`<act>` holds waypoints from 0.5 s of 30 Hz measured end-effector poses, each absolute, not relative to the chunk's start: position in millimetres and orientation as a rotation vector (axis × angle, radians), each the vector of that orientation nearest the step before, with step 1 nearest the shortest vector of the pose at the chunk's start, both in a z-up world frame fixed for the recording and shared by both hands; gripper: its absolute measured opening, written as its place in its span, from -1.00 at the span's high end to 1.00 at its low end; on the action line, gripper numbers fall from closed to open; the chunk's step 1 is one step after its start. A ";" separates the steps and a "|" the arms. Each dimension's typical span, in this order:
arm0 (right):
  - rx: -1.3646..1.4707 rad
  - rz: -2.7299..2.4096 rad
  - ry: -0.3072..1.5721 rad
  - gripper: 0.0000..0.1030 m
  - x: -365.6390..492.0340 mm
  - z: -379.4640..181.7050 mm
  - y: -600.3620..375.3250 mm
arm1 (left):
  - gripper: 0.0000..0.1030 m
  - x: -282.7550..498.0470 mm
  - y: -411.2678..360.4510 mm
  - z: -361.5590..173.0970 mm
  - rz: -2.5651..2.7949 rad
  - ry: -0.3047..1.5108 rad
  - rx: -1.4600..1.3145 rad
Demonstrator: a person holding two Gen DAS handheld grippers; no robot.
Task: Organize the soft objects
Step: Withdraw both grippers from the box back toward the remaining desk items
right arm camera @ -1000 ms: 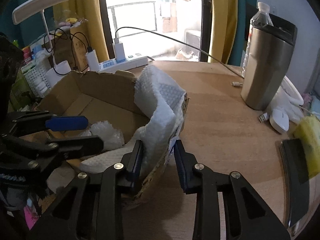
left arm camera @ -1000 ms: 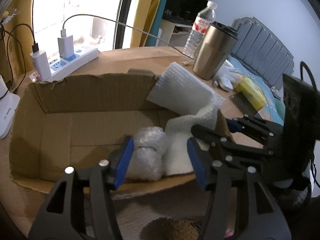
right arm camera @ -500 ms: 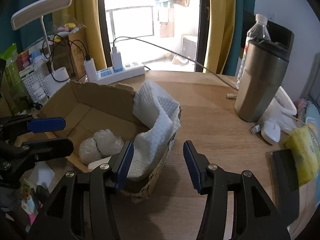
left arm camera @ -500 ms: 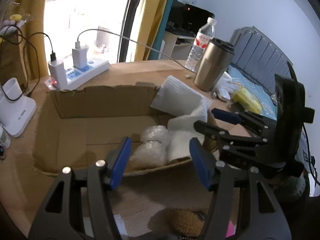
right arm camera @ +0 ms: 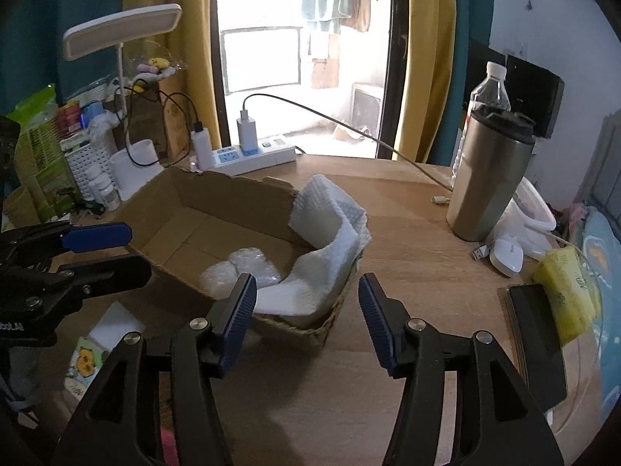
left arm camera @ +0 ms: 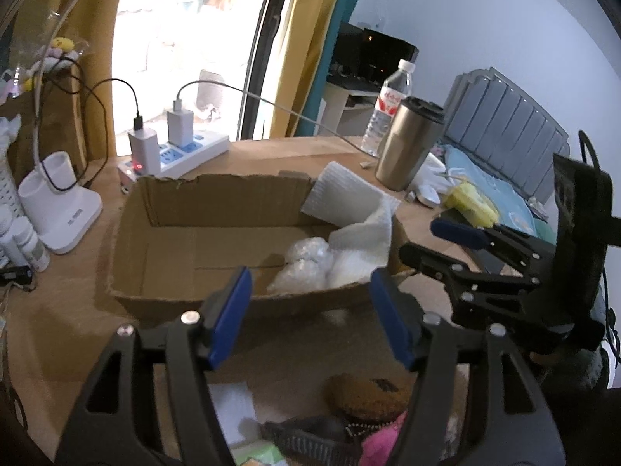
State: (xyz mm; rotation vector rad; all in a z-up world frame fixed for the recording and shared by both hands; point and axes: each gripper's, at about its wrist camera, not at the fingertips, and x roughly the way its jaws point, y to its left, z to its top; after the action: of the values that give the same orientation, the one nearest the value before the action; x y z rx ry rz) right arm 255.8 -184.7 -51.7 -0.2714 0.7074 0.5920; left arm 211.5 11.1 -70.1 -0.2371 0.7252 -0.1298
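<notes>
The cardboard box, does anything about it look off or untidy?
Yes. The white foam sheet is only half in the cardboard box: it drapes over the right corner and sticks up above the torn rim. The bubble wrap bundle lies fully inside.

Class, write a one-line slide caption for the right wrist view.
Open right tool before brown cardboard box holding white foam sheet and bubble wrap.

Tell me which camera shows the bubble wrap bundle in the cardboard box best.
The right wrist view: the bubble wrap bundle lies unobstructed on the cardboard box floor. In the left wrist view, the bundle is partly hidden behind the box's near wall.
</notes>
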 end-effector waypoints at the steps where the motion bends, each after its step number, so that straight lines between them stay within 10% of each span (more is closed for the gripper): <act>1: -0.271 0.594 0.704 -0.15 252.7 -50.5 -184.7 | -0.30 209.9 10.6 -69.3 -0.127 0.723 -0.238; 15: -0.284 0.639 0.698 -0.32 218.0 -42.6 -180.2 | -0.39 174.3 20.6 -65.8 -0.084 0.695 -0.254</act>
State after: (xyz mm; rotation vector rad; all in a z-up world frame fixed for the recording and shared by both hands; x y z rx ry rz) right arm 218.0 -180.2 -42.6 -0.2843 0.6978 0.6394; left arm 174.3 20.6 -65.8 -0.2536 0.6947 -0.0839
